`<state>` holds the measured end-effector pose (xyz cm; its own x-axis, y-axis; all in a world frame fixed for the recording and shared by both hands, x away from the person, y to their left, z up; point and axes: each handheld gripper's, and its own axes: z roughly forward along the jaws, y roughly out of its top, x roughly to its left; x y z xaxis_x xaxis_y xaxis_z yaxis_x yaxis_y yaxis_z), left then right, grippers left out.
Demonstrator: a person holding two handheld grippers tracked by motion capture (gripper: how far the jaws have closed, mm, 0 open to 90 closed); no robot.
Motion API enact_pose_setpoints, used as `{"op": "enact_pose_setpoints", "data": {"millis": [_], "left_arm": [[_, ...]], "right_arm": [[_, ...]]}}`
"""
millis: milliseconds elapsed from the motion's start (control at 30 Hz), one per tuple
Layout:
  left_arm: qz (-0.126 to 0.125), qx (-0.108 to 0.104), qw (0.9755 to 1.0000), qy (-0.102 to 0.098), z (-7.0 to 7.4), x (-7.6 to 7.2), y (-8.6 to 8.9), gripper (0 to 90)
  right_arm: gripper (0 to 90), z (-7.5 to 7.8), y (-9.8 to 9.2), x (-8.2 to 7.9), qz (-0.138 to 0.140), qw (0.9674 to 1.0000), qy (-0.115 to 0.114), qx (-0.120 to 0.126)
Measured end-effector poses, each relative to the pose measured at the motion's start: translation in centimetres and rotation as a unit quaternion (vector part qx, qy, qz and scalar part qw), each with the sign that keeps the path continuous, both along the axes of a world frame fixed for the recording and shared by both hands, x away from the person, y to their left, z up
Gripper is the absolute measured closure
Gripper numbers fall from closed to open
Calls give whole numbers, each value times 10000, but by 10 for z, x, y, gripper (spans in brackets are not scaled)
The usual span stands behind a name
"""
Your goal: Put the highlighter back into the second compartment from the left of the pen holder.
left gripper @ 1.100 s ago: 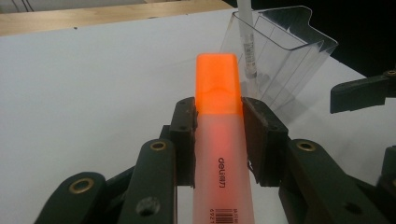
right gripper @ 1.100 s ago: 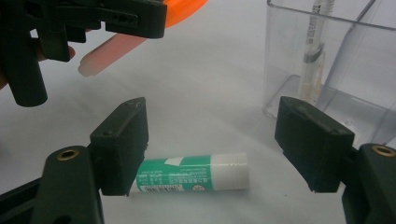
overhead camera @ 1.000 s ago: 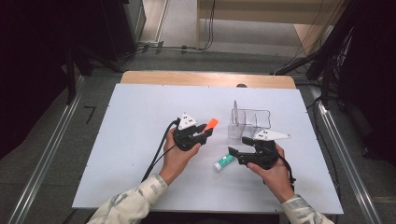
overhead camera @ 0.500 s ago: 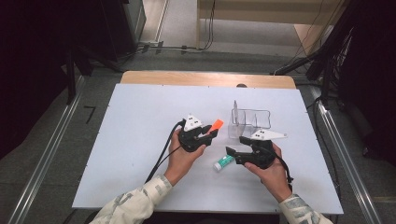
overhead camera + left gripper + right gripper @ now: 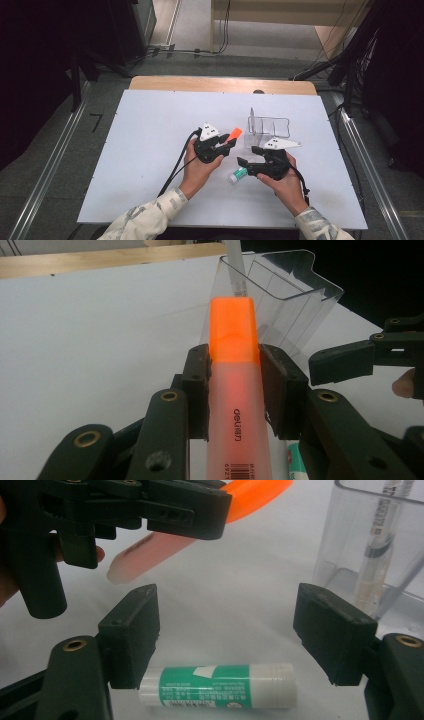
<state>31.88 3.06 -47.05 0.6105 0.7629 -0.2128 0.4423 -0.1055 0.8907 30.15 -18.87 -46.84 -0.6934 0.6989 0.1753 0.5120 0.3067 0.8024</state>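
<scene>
My left gripper (image 5: 234, 372) is shut on an orange highlighter (image 5: 234, 340), gripping its pale barrel just behind the orange cap (image 5: 235, 133). The cap points at a clear plastic holder (image 5: 295, 295) in which a pen (image 5: 235, 270) stands upright. My right gripper (image 5: 227, 625) is open, its jaws wide apart just above a green and white glue stick (image 5: 220, 684) that lies flat on the table. In the high view the right gripper (image 5: 245, 162) sits beside the glue stick (image 5: 238, 174), to the right of the left gripper (image 5: 225, 142).
The white table top (image 5: 150, 150) spreads wide to the left and front. The clear holder (image 5: 270, 127) stands right of centre, just beyond both grippers. A wooden edge (image 5: 220, 84) runs along the far side. Black cables trail from both grippers.
The left gripper with the highlighter has edged slightly right, toward the clear holder. The right gripper has hardly moved and stays open over the glue stick.
</scene>
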Motion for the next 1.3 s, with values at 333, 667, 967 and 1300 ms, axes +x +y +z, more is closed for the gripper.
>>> {"op": "enact_pose_setpoints", "data": {"millis": [333, 667, 967, 1300], "left_arm": [[-3, -15, 10000, -12, 0, -1, -5, 678], [-23, -19, 10000, -7, 0, -2, -5, 678], [-18, -25, 10000, -28, 0, -3, -6, 677], [-46, -44, 10000, -47, 0, -4, -8, 677]], "right_arm": [[254, -1, 12, 3, 102, 9997, 79, 190], [257, -4, 21, 6, 131, 9993, 188, 306], [273, -5, 23, 9, 102, 9987, 279, 412], [281, -8, 26, 11, 122, 9982, 341, 485]]}}
